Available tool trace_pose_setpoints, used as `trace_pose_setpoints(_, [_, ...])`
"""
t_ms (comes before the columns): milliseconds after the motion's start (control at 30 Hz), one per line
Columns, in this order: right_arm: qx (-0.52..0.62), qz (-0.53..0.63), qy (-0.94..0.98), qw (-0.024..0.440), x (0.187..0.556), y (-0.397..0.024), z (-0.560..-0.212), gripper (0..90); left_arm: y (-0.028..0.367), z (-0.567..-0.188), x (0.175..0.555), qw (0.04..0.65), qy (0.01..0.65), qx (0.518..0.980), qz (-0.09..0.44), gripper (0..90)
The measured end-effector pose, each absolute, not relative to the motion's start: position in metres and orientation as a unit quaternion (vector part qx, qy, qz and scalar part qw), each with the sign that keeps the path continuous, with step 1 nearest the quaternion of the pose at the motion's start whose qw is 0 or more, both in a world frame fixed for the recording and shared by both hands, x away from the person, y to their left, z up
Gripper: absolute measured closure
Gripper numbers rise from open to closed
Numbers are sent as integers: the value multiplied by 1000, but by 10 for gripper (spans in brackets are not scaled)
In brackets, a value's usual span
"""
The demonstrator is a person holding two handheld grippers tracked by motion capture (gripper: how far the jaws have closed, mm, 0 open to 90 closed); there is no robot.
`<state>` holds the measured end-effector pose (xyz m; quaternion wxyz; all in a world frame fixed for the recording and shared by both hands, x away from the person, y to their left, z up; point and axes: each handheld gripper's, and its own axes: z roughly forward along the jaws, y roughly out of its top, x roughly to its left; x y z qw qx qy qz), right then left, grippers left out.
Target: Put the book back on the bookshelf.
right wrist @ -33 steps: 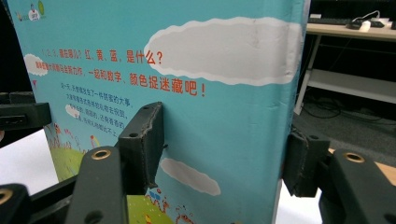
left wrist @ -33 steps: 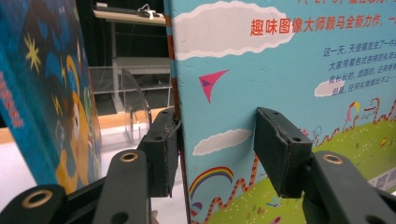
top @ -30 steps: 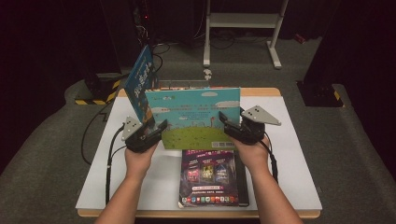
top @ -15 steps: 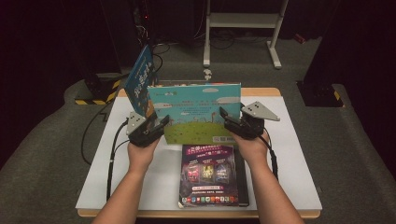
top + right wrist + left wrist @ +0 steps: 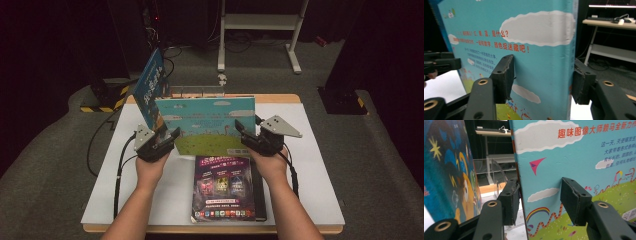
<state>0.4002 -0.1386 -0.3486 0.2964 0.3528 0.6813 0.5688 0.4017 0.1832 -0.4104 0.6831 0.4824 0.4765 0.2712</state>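
a: what are your tools doing with that light blue picture book [image 5: 207, 125]?

b: i'm keeping it standing upright between them. my left tool [image 5: 167, 140] is sitting astride the book's left edge, one pad [image 5: 510, 203] behind the cover and one in front of it; from the left gripper view the front pad looks a little off the cover, so i can't tell whether it's gripping.

a: and the right one?

b: my right tool [image 5: 245, 132] is straddling the right edge, the spine side. its jaws have just been closing with the book between them, and the pads [image 5: 504, 77] are sitting about against both faces.

a: anything else close by?

b: a dark blue book [image 5: 150, 90] is standing tilted just beyond my left tool, and a purple book [image 5: 222, 187] is lying flat on the surface [image 5: 310, 165] between my forearms.
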Motion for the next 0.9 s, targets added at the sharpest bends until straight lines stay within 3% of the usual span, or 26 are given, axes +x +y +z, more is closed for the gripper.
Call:
trace_pose_setpoints(433, [290,610,690,262,376,-142,-349,609,191,-416,402,672,495,477,275,519])
trace_pose_setpoints(533, [249,623,700,245,375,-147,-351,696,193,-418,404,674,497,475,269,530])
trace_pose_setpoints(600, [213,624,716,229,371,-145,-350,808,191,-418,403,673,493,478,273,549])
trace_pose_setpoints(900, [199,641,714,199,377,-154,-353,812,193,-426,399,663,500,486,272,543])
